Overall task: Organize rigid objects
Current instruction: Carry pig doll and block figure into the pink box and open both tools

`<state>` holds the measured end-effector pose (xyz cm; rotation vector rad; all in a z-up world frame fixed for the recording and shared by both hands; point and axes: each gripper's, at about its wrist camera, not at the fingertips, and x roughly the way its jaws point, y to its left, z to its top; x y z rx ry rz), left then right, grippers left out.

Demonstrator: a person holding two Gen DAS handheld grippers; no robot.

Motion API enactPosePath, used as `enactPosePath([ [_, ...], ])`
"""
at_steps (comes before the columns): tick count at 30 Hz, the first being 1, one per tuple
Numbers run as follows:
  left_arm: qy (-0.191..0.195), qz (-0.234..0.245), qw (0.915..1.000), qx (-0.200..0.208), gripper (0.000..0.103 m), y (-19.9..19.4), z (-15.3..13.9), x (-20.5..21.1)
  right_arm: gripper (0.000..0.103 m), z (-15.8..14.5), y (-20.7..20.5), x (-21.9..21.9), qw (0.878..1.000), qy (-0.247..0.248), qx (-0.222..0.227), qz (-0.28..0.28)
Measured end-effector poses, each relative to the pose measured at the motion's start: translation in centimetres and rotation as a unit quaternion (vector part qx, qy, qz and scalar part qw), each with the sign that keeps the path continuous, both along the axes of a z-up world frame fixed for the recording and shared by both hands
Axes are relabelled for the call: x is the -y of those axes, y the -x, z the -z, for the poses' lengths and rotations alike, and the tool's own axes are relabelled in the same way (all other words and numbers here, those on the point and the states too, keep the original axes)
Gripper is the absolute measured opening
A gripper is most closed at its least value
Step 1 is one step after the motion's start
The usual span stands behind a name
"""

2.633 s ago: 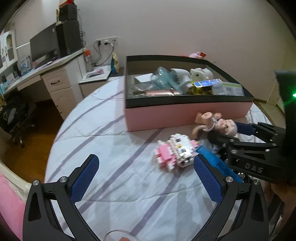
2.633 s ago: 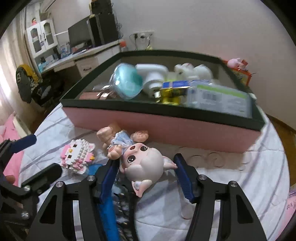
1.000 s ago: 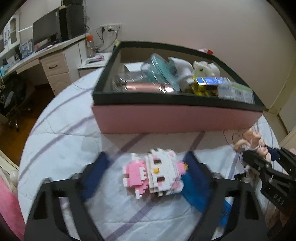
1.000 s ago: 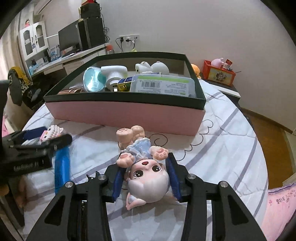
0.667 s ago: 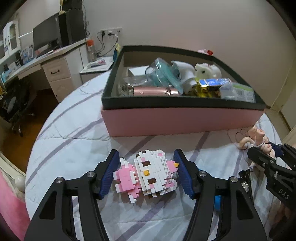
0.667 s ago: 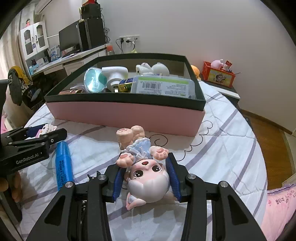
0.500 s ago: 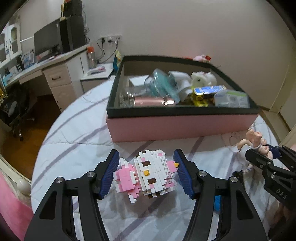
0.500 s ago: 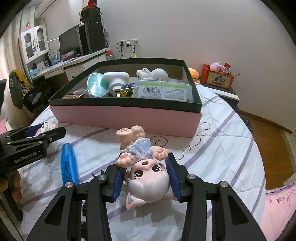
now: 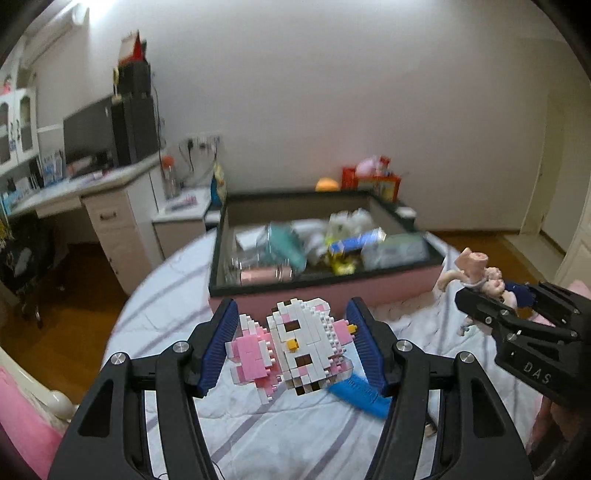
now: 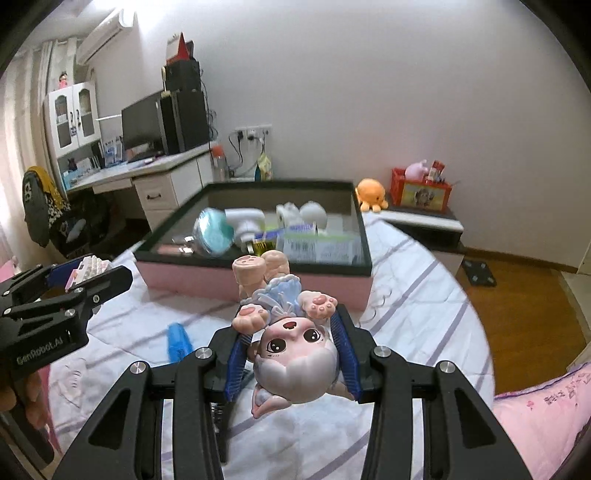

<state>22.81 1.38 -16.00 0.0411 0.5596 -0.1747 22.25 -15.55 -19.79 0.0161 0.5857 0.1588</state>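
Left wrist view: our left gripper (image 9: 291, 347) clamps the block cat (image 9: 291, 350) above the bed (image 9: 295, 435), short of the pink box (image 9: 332, 291). Right wrist view: our right gripper (image 10: 291, 354) grips the doll (image 10: 291, 354) by its head, likewise raised before the box.

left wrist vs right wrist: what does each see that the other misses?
Left wrist only: the white face of the block cat in the left gripper, and the closed door at right.

Right wrist only: the doll's face in the right gripper, the orange octopus toy, the wall air conditioner.

Both: the pink box of items, the blue tube on the striped bedspread, the desk.
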Motion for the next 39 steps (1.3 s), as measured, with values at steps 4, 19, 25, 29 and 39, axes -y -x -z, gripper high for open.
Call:
enactPosePath([
  [4, -0.004, -0.001, 0.9995, 0.032, 0.062, 1.8, -2.0, 0.3, 0.044, -2.2, 1.8, -0.4, 0.999, 0.006, 0.035, 0.006],
  [19, -0.006, 0.003, 0.9944, 0.106, 0.062, 6.9, -7.3, 0.2, 0.044, -6.8, 6.1, -1.8, 0.995, 0.012, 0.100, -0.009],
  [25, -0.018, -0.005, 0.9932, 0.115, 0.062, 6.5, -7.8, 0.3, 0.044, -7.3, 5.9, -1.9, 0.994, 0.015, 0.105, -0.014],
  [29, -0.023, -0.008, 0.9932, 0.114, 0.063, 5.1, -7.6, 0.5, 0.044, -7.3, 4.8, -2.1, 0.994, 0.015, 0.104, -0.016],
  [39, -0.031, 0.010, 0.9975, 0.063, 0.063, -3.7, -5.3, 1.5, 0.044, -5.5, -2.6, -1.8, 0.997, 0.024, 0.066, -0.022],
])
